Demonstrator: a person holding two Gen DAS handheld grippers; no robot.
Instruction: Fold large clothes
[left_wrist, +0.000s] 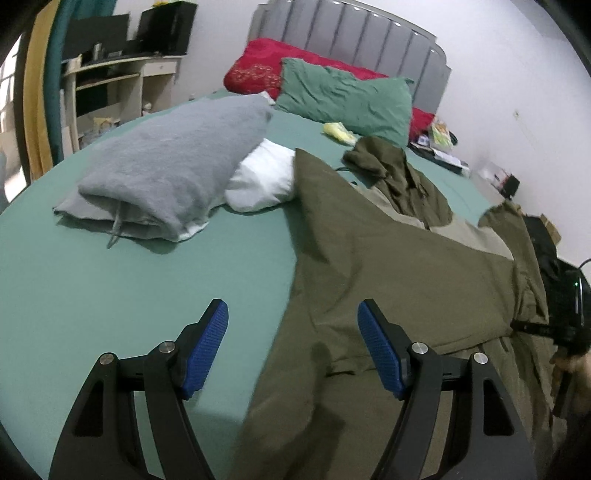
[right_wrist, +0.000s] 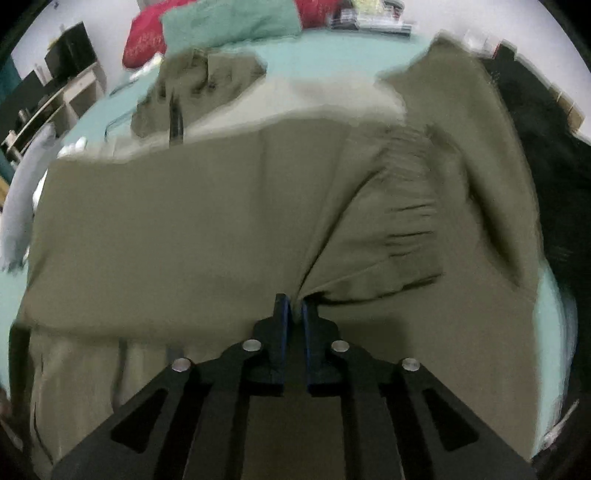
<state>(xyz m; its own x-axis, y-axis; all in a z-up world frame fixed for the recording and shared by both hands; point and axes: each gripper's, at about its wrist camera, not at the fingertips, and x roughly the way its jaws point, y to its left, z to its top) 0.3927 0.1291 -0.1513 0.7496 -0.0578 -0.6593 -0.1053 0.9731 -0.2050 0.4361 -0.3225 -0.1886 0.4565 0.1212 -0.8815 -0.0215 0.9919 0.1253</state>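
A large olive-green garment lies spread over the green bed sheet, its near part folded over itself. My left gripper hovers open above the garment's left edge, with nothing between its blue pads. In the right wrist view the same garment fills the frame, blurred. My right gripper has its jaws nearly together, pinching a fold of the cloth, and creases run out from the tips. A crumpled olive part with a collar lies further up the bed.
A folded grey blanket and a white pillow lie left of the garment. Green and red pillows lean on the grey headboard. A desk stands far left. A black bag sits at the bed's right edge.
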